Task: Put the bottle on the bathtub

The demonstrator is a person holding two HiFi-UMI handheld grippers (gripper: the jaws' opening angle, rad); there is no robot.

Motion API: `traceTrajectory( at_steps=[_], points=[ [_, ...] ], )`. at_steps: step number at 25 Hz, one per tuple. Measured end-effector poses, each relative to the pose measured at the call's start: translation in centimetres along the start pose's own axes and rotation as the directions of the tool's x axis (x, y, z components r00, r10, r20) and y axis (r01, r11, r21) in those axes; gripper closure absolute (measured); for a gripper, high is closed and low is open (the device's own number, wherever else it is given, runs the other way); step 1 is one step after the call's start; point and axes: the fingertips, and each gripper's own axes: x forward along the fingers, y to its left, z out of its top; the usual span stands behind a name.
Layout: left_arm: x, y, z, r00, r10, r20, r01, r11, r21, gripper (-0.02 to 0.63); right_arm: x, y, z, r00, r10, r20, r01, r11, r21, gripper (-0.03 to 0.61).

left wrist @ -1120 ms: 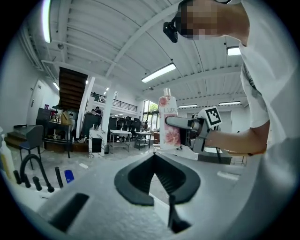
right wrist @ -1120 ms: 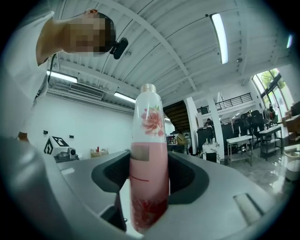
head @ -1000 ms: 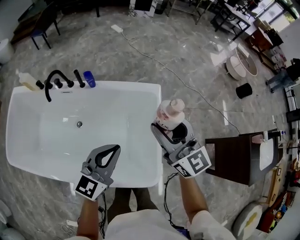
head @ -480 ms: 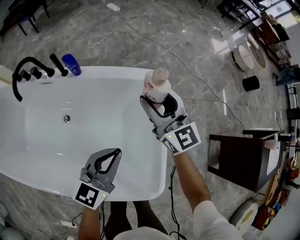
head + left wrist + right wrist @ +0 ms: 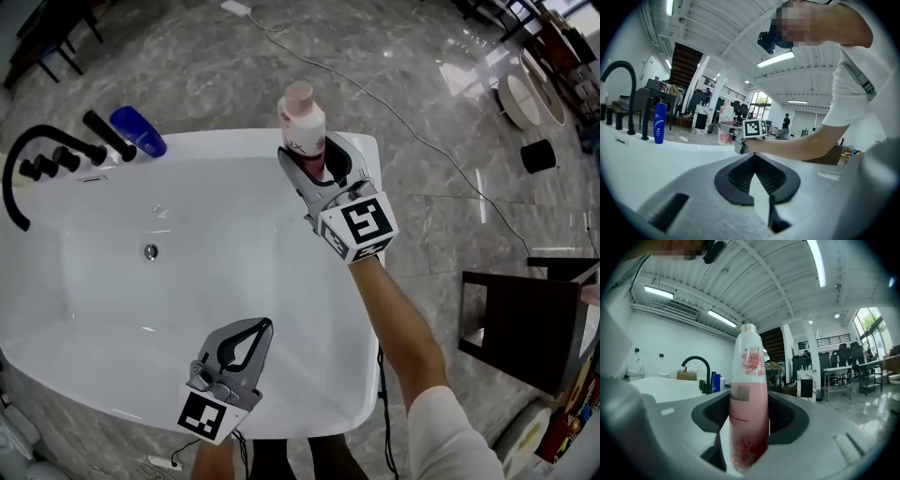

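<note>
A pink and white bottle (image 5: 302, 120) stands upright in my right gripper (image 5: 312, 161), which is shut on its lower body. It hangs over the far right corner of the white bathtub (image 5: 221, 142); whether it touches the rim I cannot tell. In the right gripper view the bottle (image 5: 750, 394) fills the gap between the jaws of that gripper (image 5: 749, 437). My left gripper (image 5: 251, 334) is shut and holds nothing, low over the tub's near side. From the left gripper (image 5: 754, 159) view, the bottle (image 5: 726, 131) shows beyond the shut jaws.
A black faucet (image 5: 42, 155) and a blue bottle (image 5: 138, 131) stand on the tub's far left rim. The drain (image 5: 150, 251) lies in the basin. A white cable (image 5: 412, 122) crosses the marble floor; a dark wooden table (image 5: 525, 319) stands at right.
My right gripper has carried the bottle forward and left, from beside the tub's right edge to over its far right corner. The left gripper stays shut over the tub.
</note>
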Motion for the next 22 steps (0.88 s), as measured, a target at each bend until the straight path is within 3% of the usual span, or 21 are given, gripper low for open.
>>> traceTrajectory(
  at_steps=[6,12,17,22],
  points=[
    [-0.7,1.4,-3.7,0.998,0.033,-0.050,-0.034,0.999,-0.018,0.611,4.7,-3.0,-3.1,0.997,-0.078,0.027,0.078,0.997,0.012,0.332],
    [-0.5,1.6,-4.9,0.998,0.033,-0.054,-0.035,0.999,-0.029,0.611,6.5,-4.4,-6.2,0.987,-0.145,0.064,0.142,0.988,0.056,0.333],
    [0.2,1.5,-4.6,0.999,0.026,-0.046,-0.028,0.999,-0.035,0.611,6.5,-4.0,-7.0,0.989,-0.111,0.093,0.112,0.994,-0.007,0.327],
    [0.5,0.5,-4.3,0.999,0.023,-0.041,-0.024,0.999,-0.037,0.611,5.3,-4.2,-8.1,0.995,-0.095,0.022,0.094,0.995,0.043,0.302]
  ],
)
